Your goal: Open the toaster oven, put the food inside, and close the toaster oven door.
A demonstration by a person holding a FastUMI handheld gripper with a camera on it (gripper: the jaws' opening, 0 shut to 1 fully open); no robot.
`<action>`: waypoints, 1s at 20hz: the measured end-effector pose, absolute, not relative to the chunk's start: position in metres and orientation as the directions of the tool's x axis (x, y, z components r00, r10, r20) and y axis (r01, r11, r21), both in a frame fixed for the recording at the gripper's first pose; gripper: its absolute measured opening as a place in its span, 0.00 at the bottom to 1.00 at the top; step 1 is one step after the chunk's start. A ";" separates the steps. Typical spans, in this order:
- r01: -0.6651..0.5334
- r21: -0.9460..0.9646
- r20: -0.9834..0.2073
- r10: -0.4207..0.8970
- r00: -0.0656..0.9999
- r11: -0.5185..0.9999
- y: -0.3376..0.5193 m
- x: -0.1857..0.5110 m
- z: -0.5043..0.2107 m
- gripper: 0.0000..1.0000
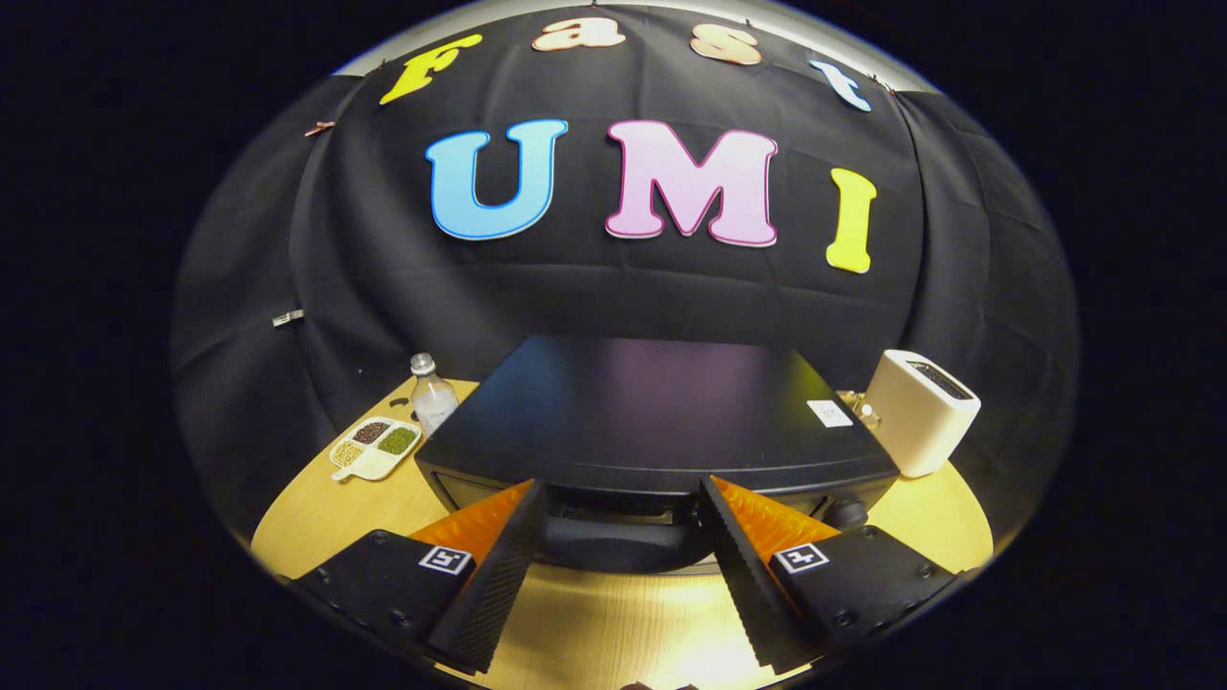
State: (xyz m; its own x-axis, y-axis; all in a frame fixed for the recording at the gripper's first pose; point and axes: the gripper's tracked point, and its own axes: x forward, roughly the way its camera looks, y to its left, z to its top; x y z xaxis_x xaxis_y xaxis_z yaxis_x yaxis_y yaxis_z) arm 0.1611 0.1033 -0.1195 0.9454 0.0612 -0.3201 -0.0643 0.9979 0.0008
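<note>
A black toaster oven (652, 412) stands on the wooden table (316, 517), seen from above and in front. Its door handle (618, 541) runs across the front top edge, right between my two fingers. My gripper (621, 498) is open, with the fingers wide apart on either side of the handle and their tips at the oven's front edge. The fingers do not press on the handle. The door looks shut. A control knob (848, 515) shows at the oven's front right.
A white slot toaster (920, 410) stands to the right of the oven. To its left are a small clear bottle (431, 395) and a divided white dish (376, 447) with beans or seeds. Black cloth walls close the booth behind.
</note>
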 end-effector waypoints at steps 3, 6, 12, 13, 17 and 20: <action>-0.046 -0.012 -0.299 0.040 0.953 0.999 0.103 0.162 -0.118 0.98; -0.040 0.033 -0.327 0.049 0.944 0.999 0.105 0.159 -0.126 0.99; -0.043 0.026 -0.328 0.049 0.943 0.999 0.107 0.150 -0.127 1.00; -0.042 0.029 -0.330 0.049 0.943 0.999 0.107 0.148 -0.128 1.00; -0.035 0.027 -0.345 0.042 0.938 0.999 0.106 0.136 -0.135 0.99; -0.036 0.031 -0.357 0.045 0.933 0.999 0.107 0.124 -0.140 1.00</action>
